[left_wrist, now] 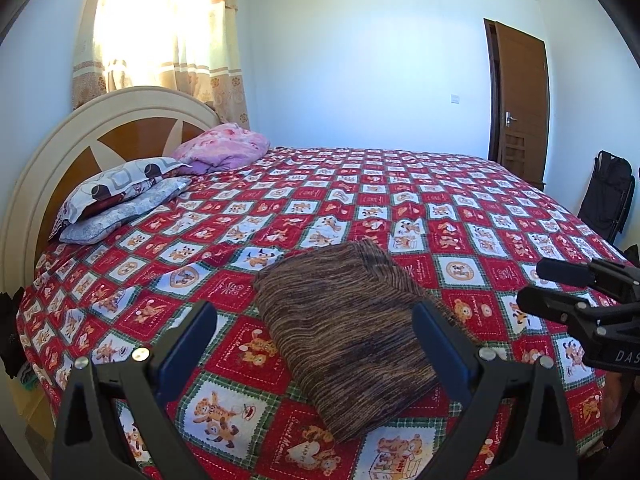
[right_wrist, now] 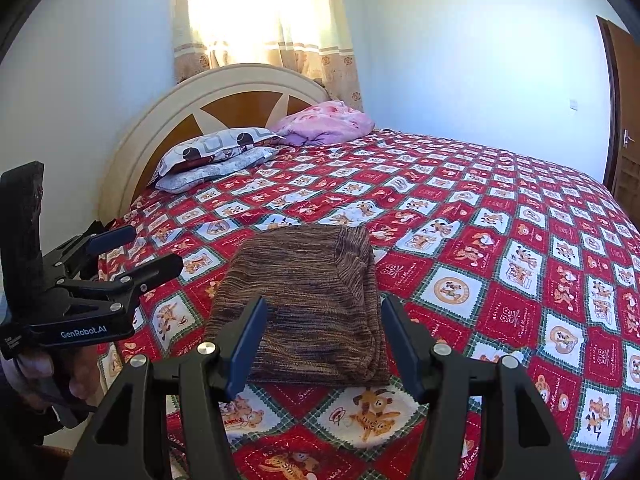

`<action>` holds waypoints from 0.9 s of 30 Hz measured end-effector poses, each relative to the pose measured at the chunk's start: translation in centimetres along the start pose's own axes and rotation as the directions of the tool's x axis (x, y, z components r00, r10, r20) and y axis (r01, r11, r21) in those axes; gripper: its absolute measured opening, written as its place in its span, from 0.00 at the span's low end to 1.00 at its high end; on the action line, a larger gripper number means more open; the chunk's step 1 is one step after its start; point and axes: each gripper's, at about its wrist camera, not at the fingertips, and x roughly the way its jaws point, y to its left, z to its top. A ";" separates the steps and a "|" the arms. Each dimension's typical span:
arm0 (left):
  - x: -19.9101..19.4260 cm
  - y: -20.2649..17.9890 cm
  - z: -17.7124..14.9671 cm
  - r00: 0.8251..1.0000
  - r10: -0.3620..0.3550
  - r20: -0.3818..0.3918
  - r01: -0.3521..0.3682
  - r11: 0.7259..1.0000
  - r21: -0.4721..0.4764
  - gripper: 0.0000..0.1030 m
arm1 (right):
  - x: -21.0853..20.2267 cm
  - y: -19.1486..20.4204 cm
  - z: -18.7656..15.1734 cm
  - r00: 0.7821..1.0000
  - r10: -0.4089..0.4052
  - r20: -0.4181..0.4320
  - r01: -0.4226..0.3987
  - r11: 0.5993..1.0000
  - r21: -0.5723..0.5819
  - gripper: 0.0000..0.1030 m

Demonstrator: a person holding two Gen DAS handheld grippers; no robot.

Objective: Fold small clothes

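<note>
A brown striped knit garment lies folded into a thick rectangle on the red patchwork bedspread, near the bed's front edge. My left gripper is open, its blue-padded fingers wide apart on either side of the garment's near half, and nothing is pinched. My right gripper is also open, its fingers framing the garment's near edge without touching it. Each gripper shows in the other's view: the right gripper at the right, and the left gripper at the left, held by a hand.
Two patterned pillows and a bundled pink blanket lie by the rounded headboard. A brown door and a black bag stand at the far right. A curtained window glows behind the bed.
</note>
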 end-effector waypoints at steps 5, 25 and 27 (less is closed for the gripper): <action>0.1 0.0 0.0 1.000 0.001 -0.002 -0.001 1.000 0.000 0.97 | -0.1 0.1 0.0 1.000 0.006 0.002 -0.006 1.000 0.004 0.59; 0.0 -0.1 0.0 1.000 -0.010 -0.020 0.010 1.000 -0.014 0.98 | -0.7 0.0 0.0 0.999 0.017 0.029 -0.018 1.000 0.016 0.59; 0.0 -0.2 -0.2 1.000 -0.012 -0.024 0.011 1.000 -0.014 0.98 | -0.9 0.1 0.1 0.999 0.020 0.036 -0.020 1.000 0.018 0.59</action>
